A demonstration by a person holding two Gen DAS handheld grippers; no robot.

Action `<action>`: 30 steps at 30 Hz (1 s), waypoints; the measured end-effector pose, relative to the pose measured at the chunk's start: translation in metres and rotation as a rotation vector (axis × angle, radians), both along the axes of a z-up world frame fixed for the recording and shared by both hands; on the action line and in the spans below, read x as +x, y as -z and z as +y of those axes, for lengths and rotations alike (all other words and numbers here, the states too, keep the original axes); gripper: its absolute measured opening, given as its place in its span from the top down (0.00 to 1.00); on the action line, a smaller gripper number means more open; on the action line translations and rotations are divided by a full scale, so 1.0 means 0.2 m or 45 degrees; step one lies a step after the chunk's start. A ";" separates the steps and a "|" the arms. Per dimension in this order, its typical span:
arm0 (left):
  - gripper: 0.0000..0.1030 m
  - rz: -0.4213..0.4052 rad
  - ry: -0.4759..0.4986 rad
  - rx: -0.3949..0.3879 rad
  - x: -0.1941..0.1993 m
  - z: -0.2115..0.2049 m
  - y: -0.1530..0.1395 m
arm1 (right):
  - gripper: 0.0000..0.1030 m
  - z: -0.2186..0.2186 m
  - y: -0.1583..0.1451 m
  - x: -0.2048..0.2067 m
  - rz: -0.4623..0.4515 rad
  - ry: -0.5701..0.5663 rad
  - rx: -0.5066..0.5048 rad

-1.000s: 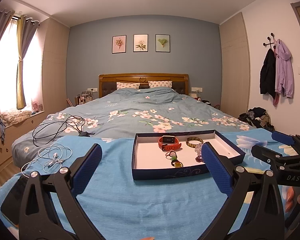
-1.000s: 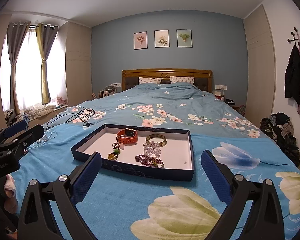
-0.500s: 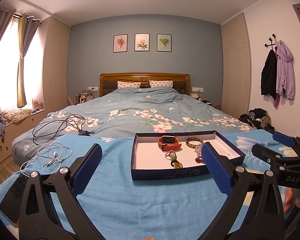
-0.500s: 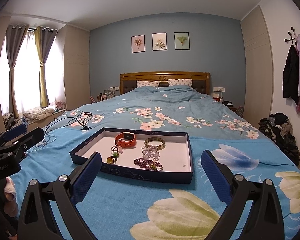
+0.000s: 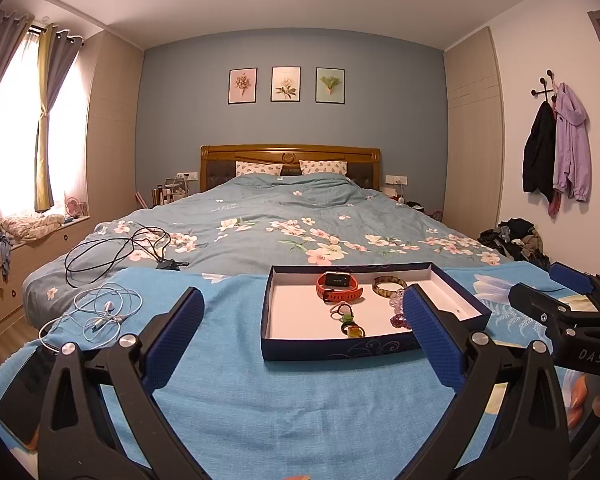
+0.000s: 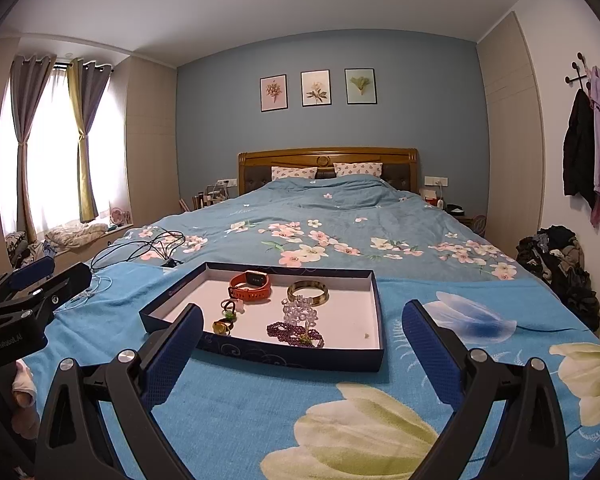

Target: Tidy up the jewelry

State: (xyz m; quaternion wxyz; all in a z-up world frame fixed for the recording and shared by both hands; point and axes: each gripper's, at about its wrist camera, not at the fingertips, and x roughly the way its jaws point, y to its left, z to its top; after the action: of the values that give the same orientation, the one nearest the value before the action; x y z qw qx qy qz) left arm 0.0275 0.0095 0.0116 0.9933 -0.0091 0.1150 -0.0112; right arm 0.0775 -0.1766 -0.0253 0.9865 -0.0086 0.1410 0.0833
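Surface: bed point(image 6: 340, 220), bright blue blanket point(image 6: 240, 400) at its foot.
Tray point(image 6: 288, 354): on the blanket, holding orange watch point(image 6: 250, 286), bangle point(image 6: 308, 292), purple beads point(image 6: 294, 330), perhaps rings.
Left gripper point(image 5: 300, 332): spread wide, empty.
Right gripper point(image 6: 300, 340): likewise spread, empty.

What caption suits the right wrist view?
Open fingers face a tray of jewelry on the bed.

The right gripper point(image 6: 302, 344) is held with its jaws wide apart and nothing between them, above a blue floral blanket point(image 6: 260, 408). Just beyond the left jaw's tip, a dark blue tray point(image 6: 260, 354) is seen, in which an orange watch point(image 6: 250, 286), a bangle point(image 6: 308, 292), rings point(image 6: 228, 314), clear beads point(image 6: 299, 312) and purple beads point(image 6: 296, 332) are laid. The left gripper point(image 6: 40, 280) is seen far off to the left.
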 end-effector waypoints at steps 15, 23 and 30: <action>0.05 0.001 -0.006 -0.001 0.00 0.00 0.00 | 0.07 -0.01 0.00 0.00 -0.006 -0.002 0.010; 0.05 -0.001 -0.006 -0.001 0.00 0.00 0.00 | 0.07 -0.01 0.00 0.00 -0.006 -0.001 0.011; 0.05 -0.001 -0.012 0.000 0.00 0.01 0.01 | 0.07 -0.01 0.00 0.01 -0.002 -0.003 0.012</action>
State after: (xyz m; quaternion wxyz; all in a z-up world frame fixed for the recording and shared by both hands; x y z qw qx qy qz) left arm 0.0283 0.0107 0.0097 0.9934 -0.0096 0.1145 -0.0064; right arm 0.0793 -0.1791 -0.0249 0.9865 -0.0040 0.1398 0.0853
